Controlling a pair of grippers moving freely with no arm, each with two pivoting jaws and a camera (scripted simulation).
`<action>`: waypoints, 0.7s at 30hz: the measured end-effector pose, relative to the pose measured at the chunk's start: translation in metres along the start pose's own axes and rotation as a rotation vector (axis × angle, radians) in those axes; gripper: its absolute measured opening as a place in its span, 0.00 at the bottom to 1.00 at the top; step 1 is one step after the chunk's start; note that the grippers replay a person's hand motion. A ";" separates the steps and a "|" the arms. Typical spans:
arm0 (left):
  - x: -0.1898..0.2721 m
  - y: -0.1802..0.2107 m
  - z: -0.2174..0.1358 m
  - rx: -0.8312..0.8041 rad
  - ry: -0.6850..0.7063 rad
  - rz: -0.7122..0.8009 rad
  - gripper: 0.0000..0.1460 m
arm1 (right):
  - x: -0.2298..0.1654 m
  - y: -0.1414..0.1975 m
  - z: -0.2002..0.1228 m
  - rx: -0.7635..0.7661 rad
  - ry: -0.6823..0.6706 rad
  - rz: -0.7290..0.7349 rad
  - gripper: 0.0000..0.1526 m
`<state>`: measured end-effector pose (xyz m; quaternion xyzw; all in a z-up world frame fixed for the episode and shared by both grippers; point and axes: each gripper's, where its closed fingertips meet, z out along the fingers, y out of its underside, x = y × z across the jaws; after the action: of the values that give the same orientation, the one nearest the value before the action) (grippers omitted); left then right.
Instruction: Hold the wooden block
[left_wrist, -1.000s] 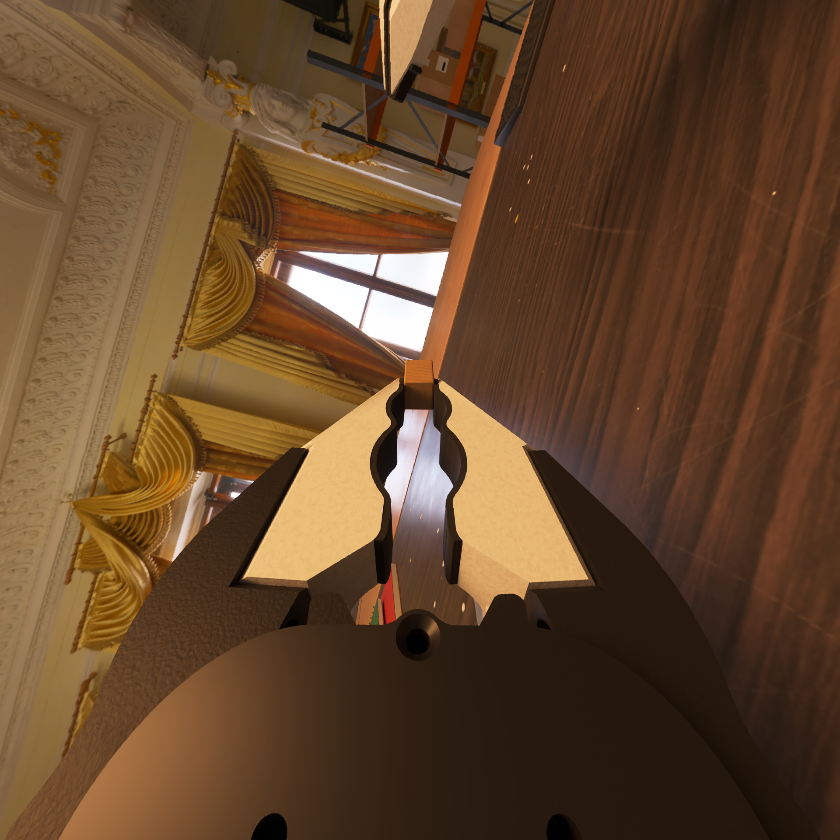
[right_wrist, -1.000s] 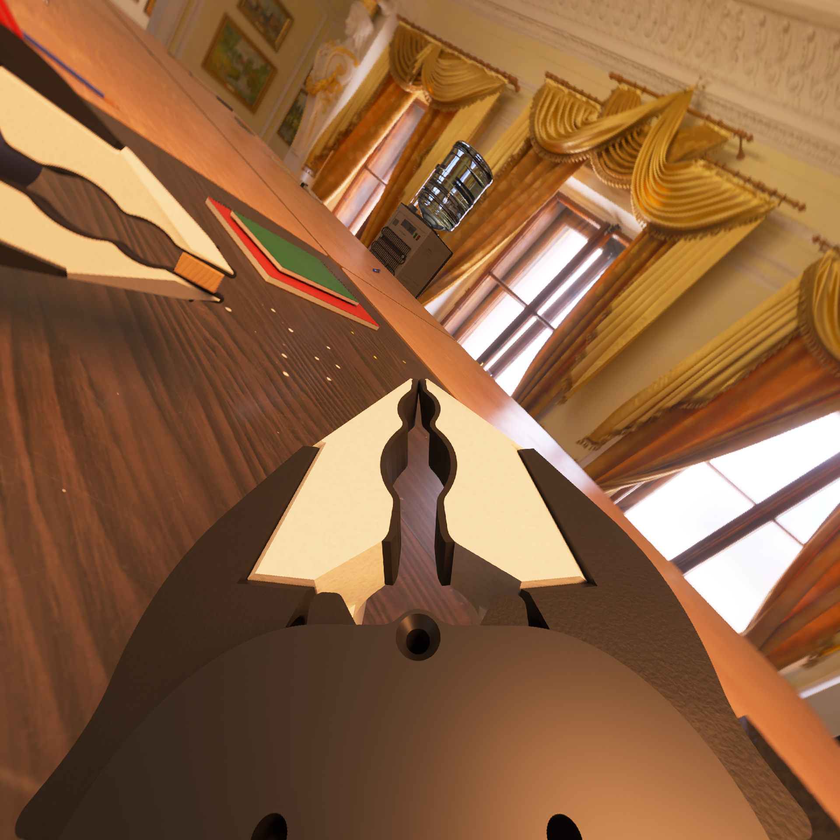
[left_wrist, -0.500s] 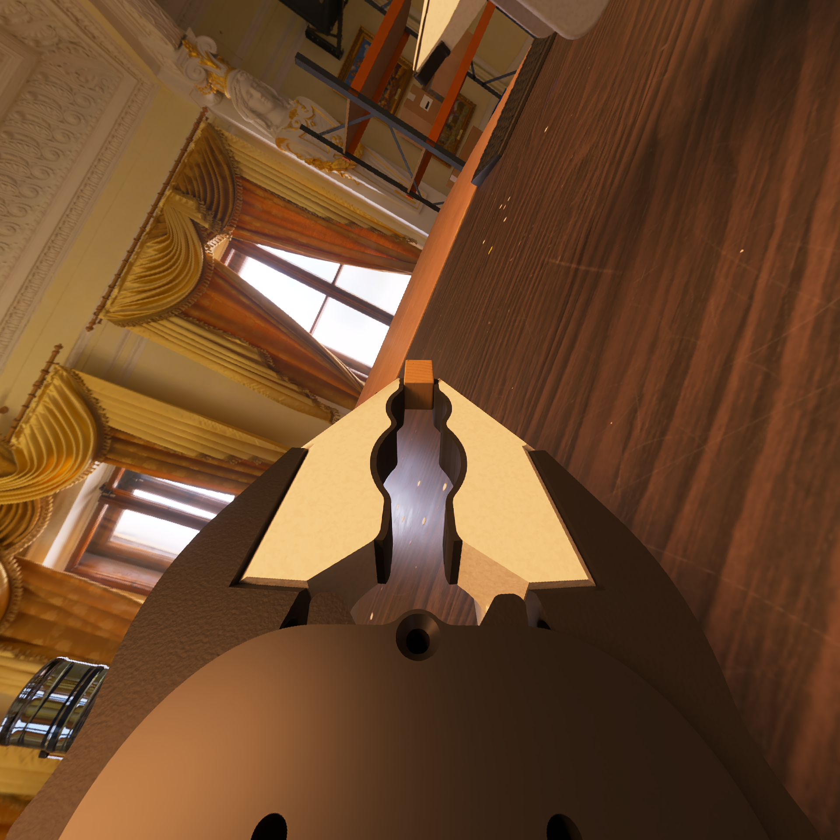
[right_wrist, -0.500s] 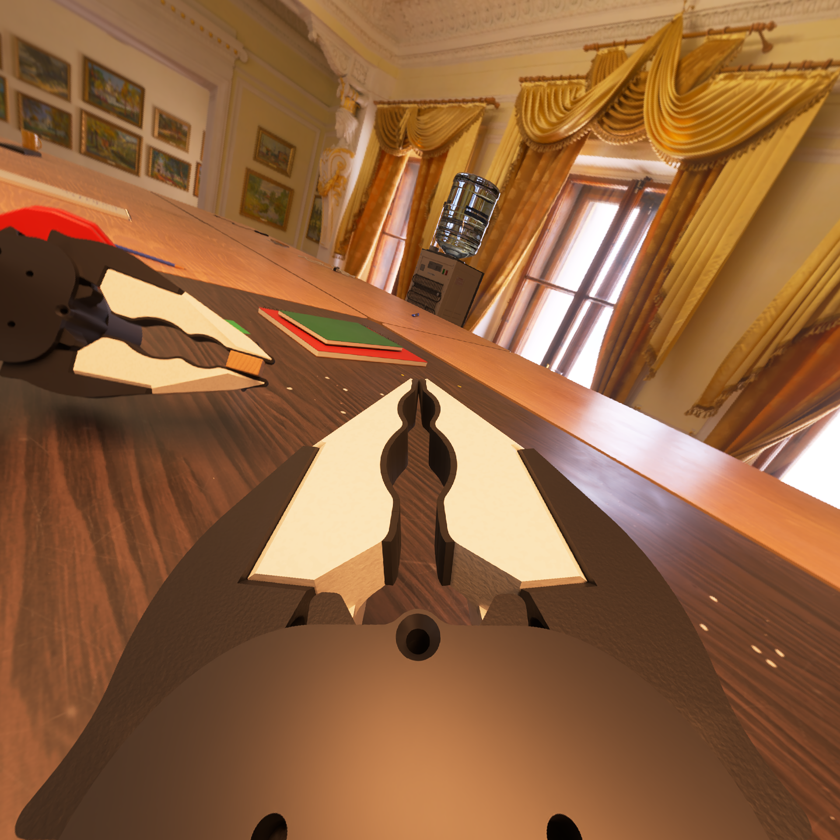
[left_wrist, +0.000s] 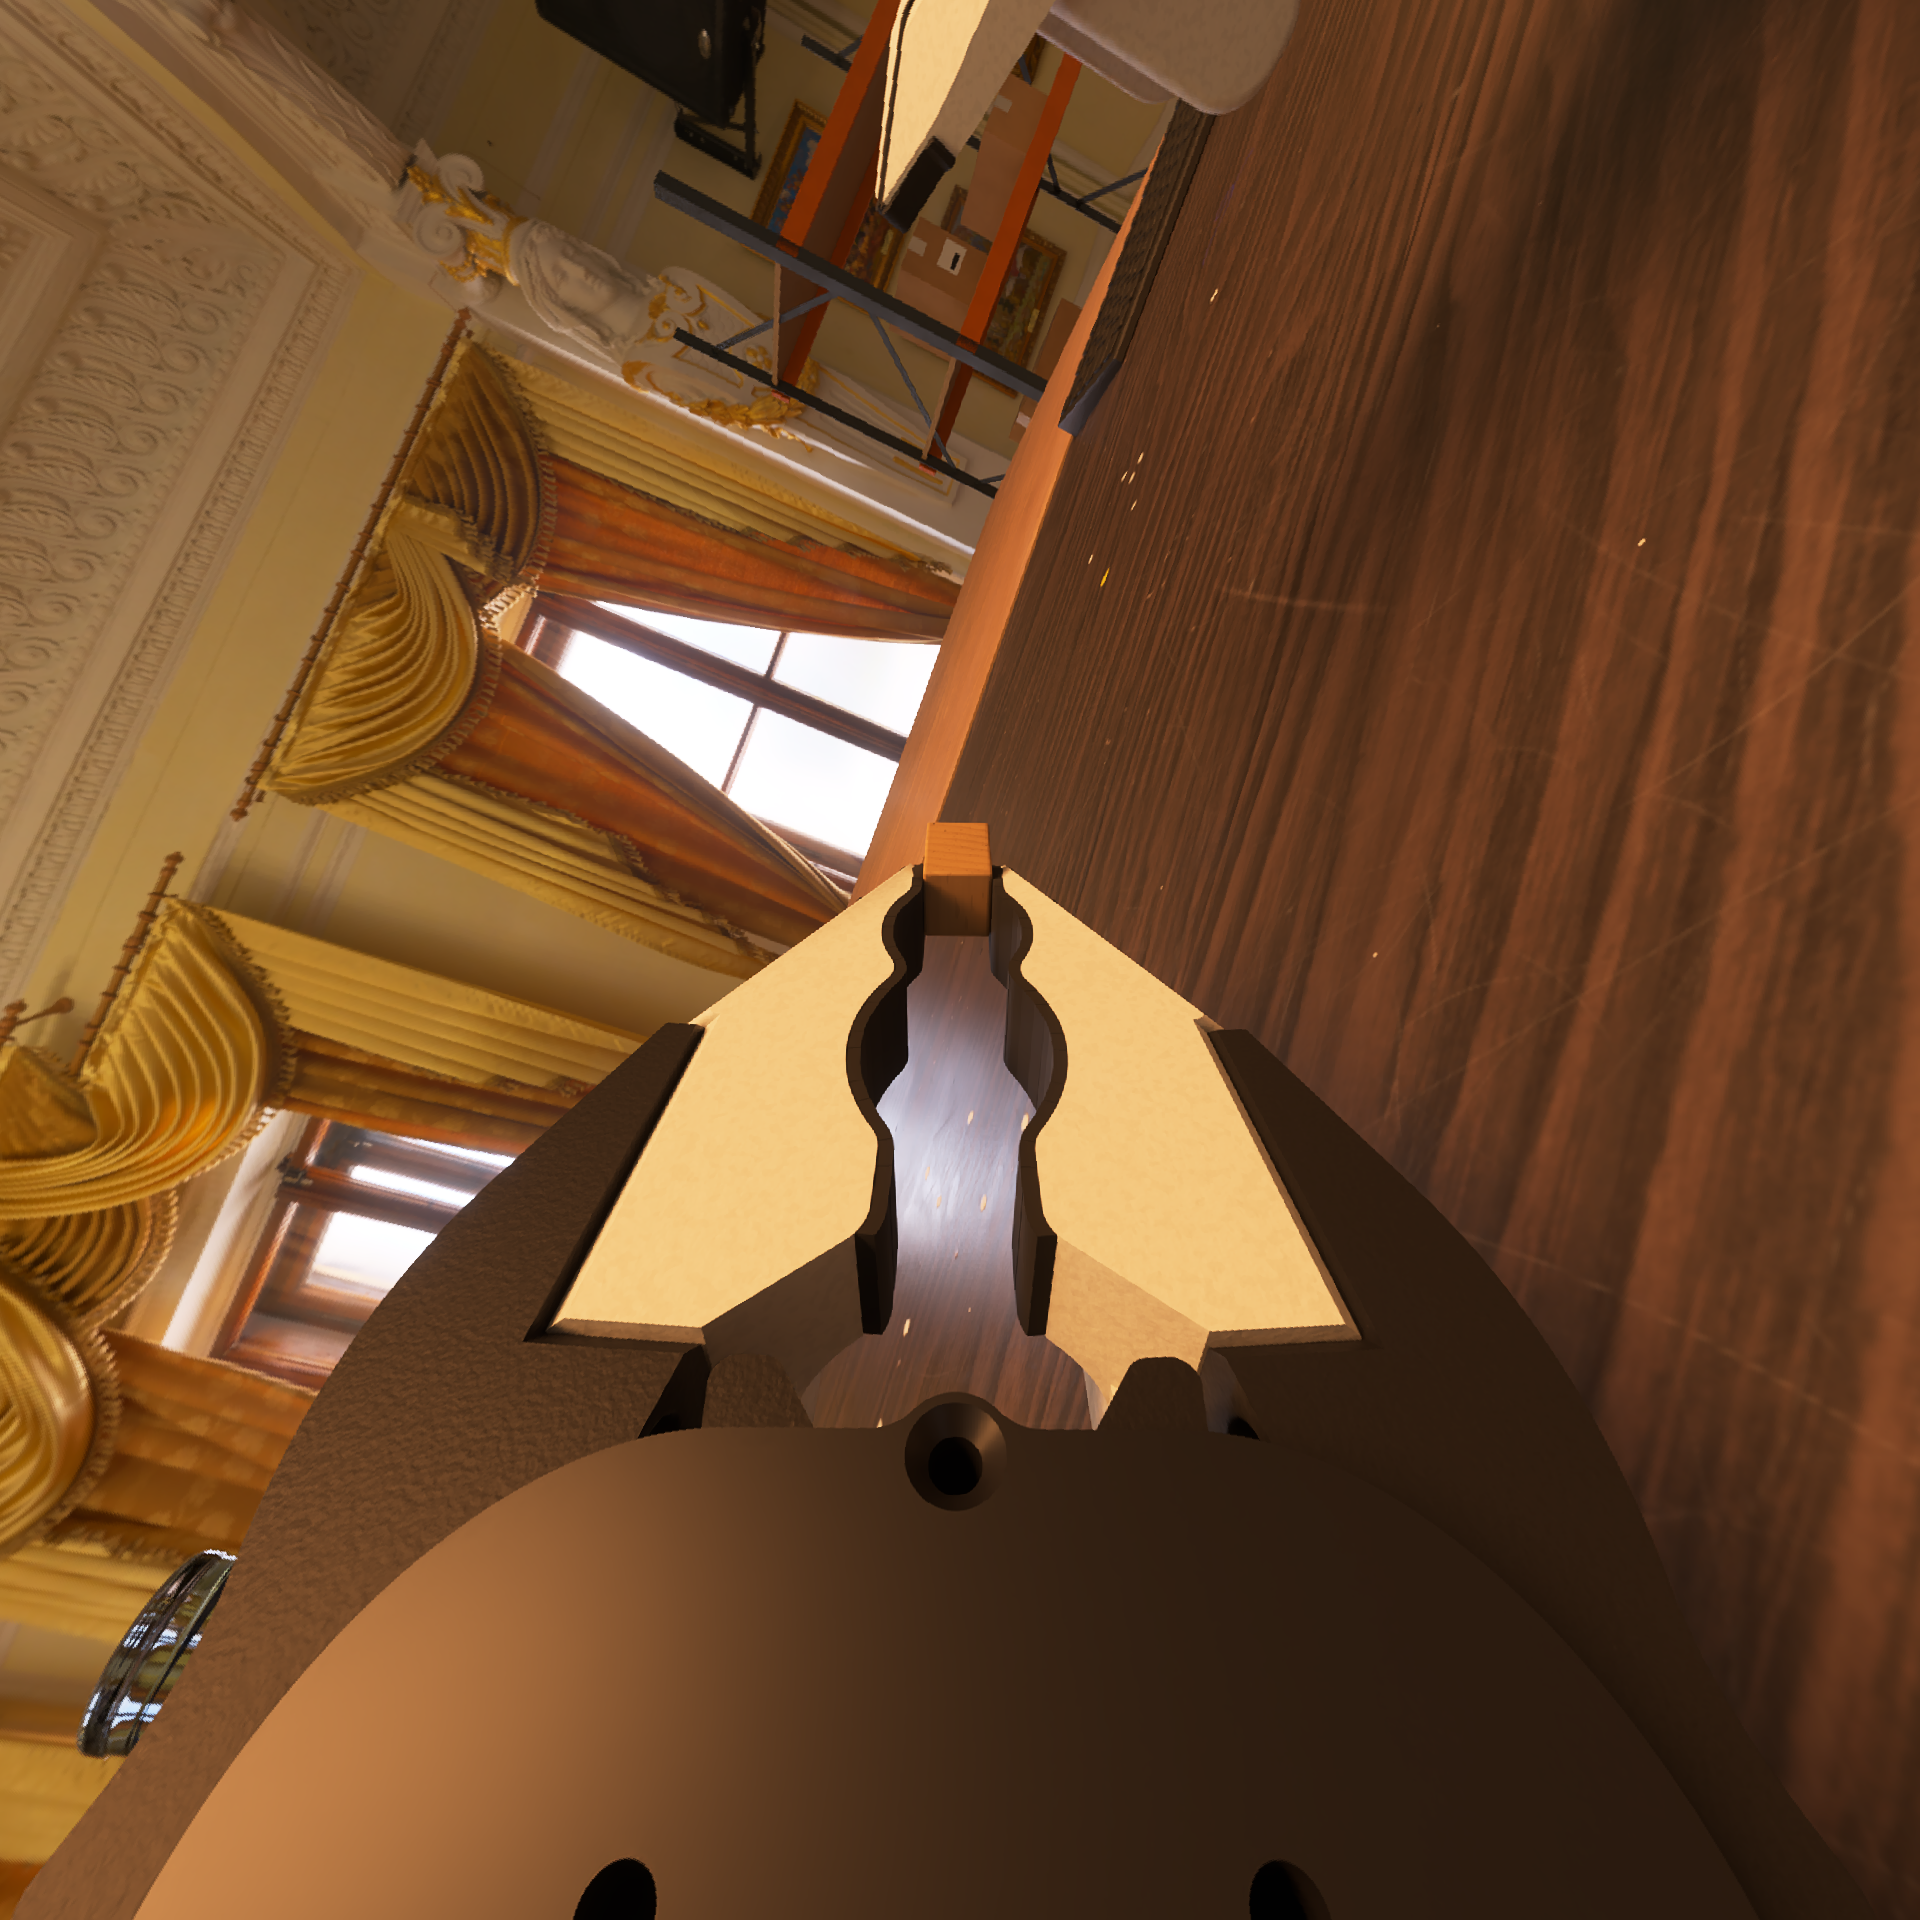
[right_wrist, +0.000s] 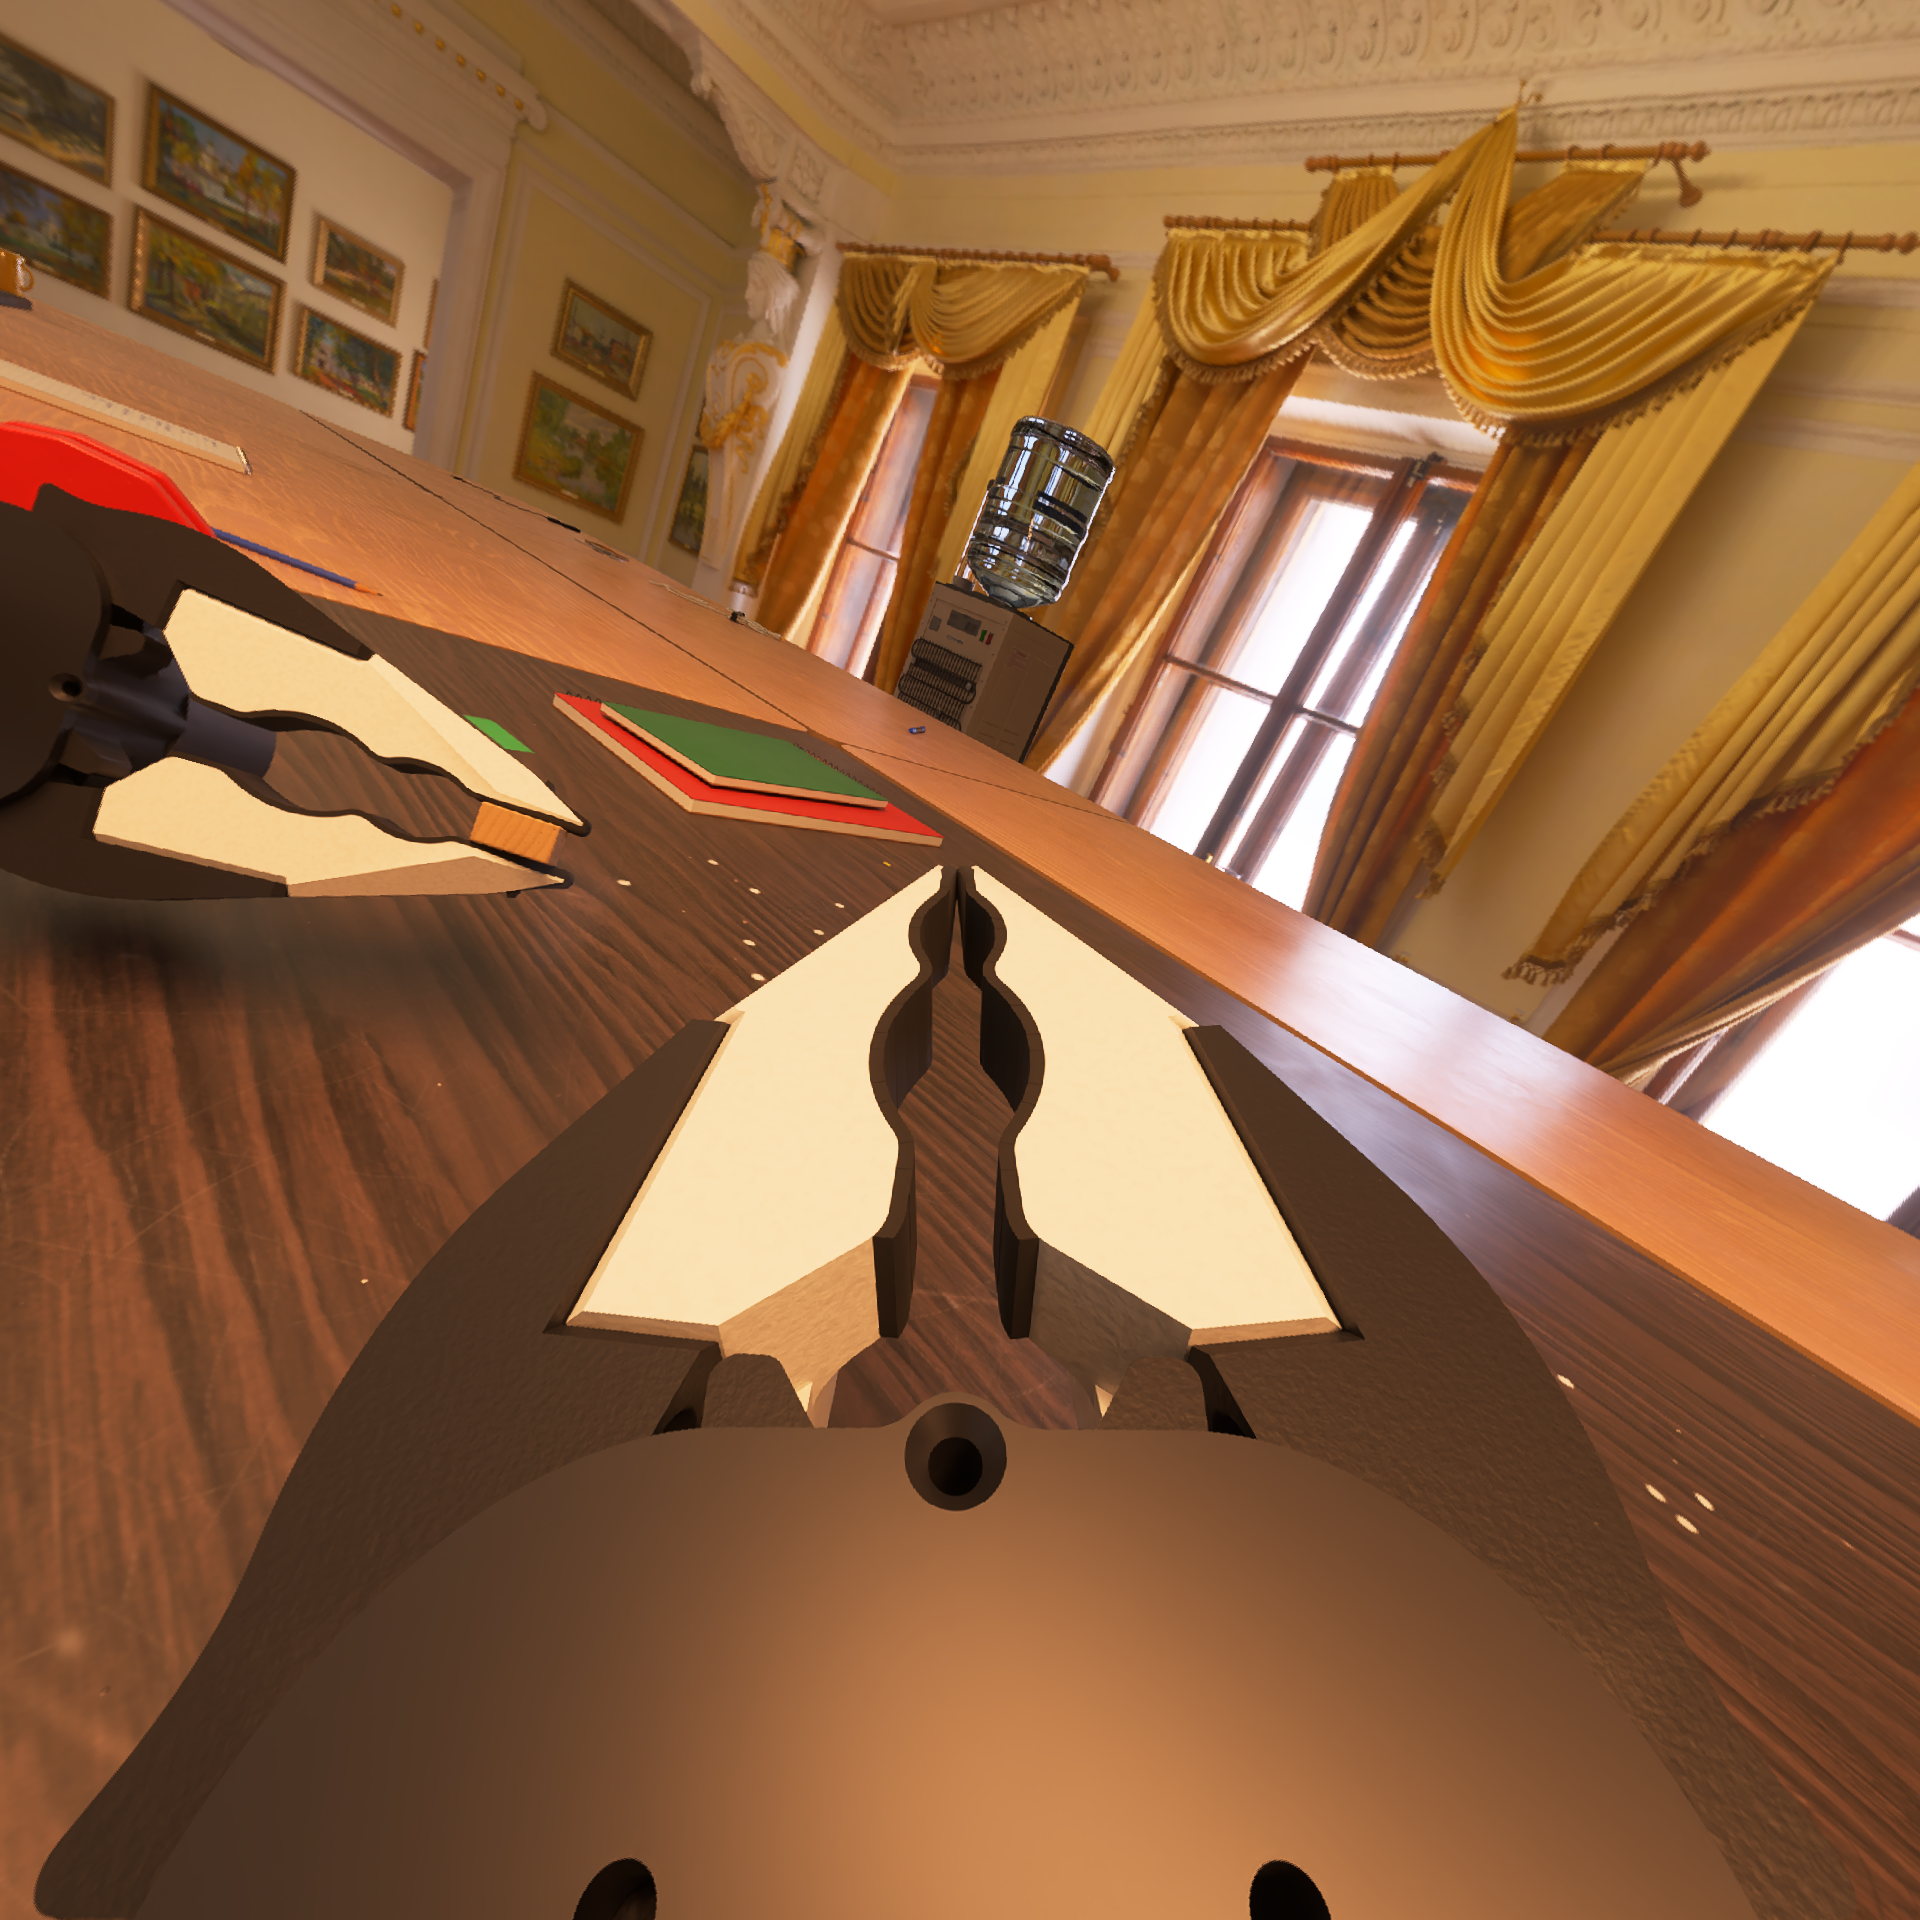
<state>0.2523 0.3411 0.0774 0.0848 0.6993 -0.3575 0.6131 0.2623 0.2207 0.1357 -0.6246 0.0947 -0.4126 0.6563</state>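
A small orange-brown wooden block (left_wrist: 957, 878) is pinched between the tips of my left gripper (left_wrist: 957, 894), above the dark wooden table (left_wrist: 1455, 831). The same block (right_wrist: 511, 828) and the left gripper (right_wrist: 530, 847) show at the left of the right wrist view, held just above the table. My right gripper (right_wrist: 954, 883) is shut and empty, its tips together, low over the table to the right of the left gripper. The far tip of the right gripper (left_wrist: 925, 104) shows at the top of the left wrist view.
A red board with a green board on it (right_wrist: 748, 774) lies on the table beyond the grippers. A red object (right_wrist: 94, 473) and a ruler (right_wrist: 135, 421) lie at far left. The table's lighter edge (right_wrist: 1455, 1049) runs along the right. A water dispenser (right_wrist: 1003, 634) stands by the windows.
The right wrist view has rolled level and risen, so the left gripper with the block now sits lower left. The left gripper has turned a little, still holding the block.
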 end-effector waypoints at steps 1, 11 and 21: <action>0.000 0.000 0.000 0.000 0.001 0.001 0.07 | 0.000 0.000 0.000 0.000 0.001 -0.005 0.00; 0.003 -0.001 0.000 0.002 0.011 0.015 0.07 | 0.000 0.002 0.001 -0.003 0.005 -0.028 0.00; 0.004 -0.001 0.000 0.003 0.017 0.025 0.07 | -0.001 0.004 0.002 -0.007 0.000 -0.044 0.00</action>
<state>0.2508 0.3390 0.0740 0.0974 0.7030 -0.3503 0.6113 0.2647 0.2218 0.1321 -0.6288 0.0823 -0.4266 0.6448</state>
